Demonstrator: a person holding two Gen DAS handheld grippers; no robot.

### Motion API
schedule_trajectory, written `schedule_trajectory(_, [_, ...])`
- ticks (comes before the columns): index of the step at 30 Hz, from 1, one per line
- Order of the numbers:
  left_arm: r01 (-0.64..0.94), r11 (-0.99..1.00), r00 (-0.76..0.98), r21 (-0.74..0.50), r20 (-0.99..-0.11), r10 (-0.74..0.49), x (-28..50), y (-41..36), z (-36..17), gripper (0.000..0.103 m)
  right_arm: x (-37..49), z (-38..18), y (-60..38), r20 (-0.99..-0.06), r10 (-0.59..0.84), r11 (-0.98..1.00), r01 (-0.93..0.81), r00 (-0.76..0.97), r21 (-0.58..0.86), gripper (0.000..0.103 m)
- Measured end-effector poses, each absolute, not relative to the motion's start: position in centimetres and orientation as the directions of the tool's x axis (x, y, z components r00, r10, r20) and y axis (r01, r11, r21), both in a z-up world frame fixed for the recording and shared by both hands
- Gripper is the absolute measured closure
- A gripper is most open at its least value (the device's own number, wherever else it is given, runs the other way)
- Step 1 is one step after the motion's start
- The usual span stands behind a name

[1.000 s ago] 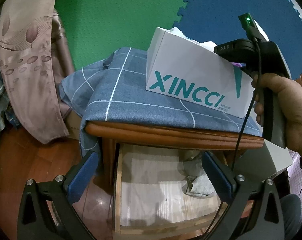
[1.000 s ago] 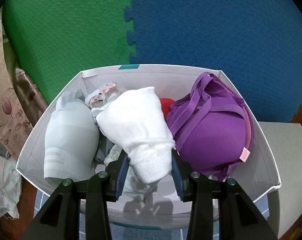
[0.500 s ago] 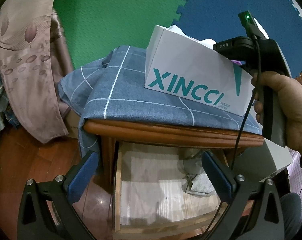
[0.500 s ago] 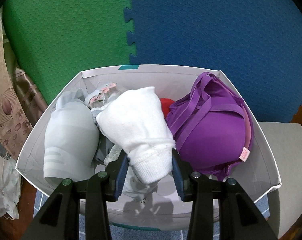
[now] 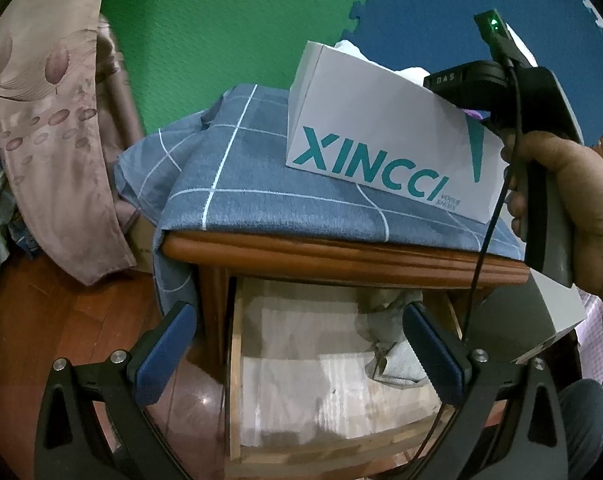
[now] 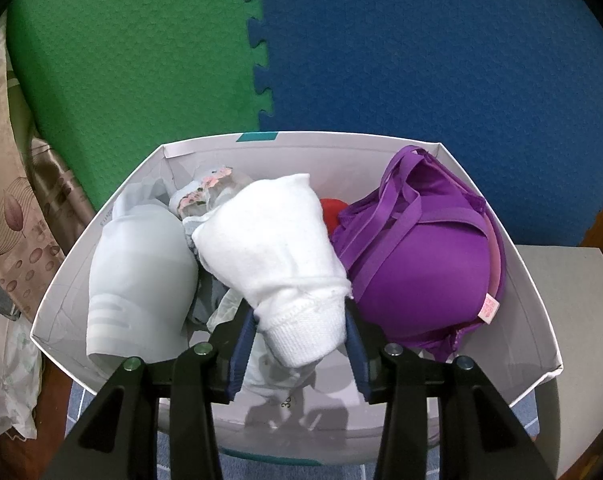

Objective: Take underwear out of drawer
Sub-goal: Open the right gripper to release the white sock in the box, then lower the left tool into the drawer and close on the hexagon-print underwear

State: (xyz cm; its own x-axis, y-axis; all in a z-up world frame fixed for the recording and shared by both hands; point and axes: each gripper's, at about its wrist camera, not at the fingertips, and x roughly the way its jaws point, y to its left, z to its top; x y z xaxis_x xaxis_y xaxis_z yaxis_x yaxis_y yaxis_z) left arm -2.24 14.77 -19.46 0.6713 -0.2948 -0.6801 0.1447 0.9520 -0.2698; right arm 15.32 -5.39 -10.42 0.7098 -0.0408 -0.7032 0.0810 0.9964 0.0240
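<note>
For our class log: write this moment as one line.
right gripper: shut on white garment over box | left gripper: open, before drawer

Black hand-held gripper (image 6: pixel 299 344) — blue pads (image 6: pixel 241 354), silver screws — black cable (image 5: pixel 497 216).

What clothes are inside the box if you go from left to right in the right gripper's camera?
Pale grey bra → white knit underwear, with the right gripper around its cuff → a bit of something red → purple bra. All lie inside the white box.
</note>
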Motion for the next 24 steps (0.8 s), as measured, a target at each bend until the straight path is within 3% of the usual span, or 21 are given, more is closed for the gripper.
schedule_trajectory(6, [0.151, 0.959, 0.659, -0.239, -0.698, -0.278, -2.1, 14.5, -20.2, 0.001, 14.6, -10.0, -5.7, -0.69, 0.0, 0.998, 0.047, 0.724, 0.05, 0.053])
schedule_trajectory(9, [0.166, 0.962, 0.653, -0.215, -0.707, -0.271, -2.2, 14.0, -20.9, 0.001, 12.0, -7.6, -7.5, -0.616, 0.084, 0.987, 0.019, 0.784, 0.159, 0.053])
schedule_trajectory(12, [0.218, 0.961, 0.648, -0.172, -0.71, -0.274, -2.7, 12.9, -21.4, 0.001, 7.9, -4.9, -10.4, -0.536, 0.113, 0.984, -0.018, 0.836, 0.18, 0.052])
schedule_trajectory(16, [0.348, 0.932, 0.625, -0.102, -0.716, -0.312, -3.9, 10.0, -22.2, 0.001, 0.2, -3.4, -16.1, -0.436, 0.072, 0.993, -0.024, 0.897, 0.116, 0.038])
schedule_trajectory(19, [0.488, 0.871, 0.566, -0.062, -0.737, -0.37, -5.1, 6.9, -23.4, 0.001, -4.7, -4.7, -19.8, -0.403, 0.001, 0.999, 0.015, 0.915, 0.036, 0.037])
schedule_trajectory(24, [0.606, 0.796, 0.492, 0.013, -0.792, -0.362, -5.4, 2.1, -25.3, 0.003, -9.8, -10.9, -25.5, -0.446, -0.063, 0.994, 0.097, 0.893, 0.054, 0.037])
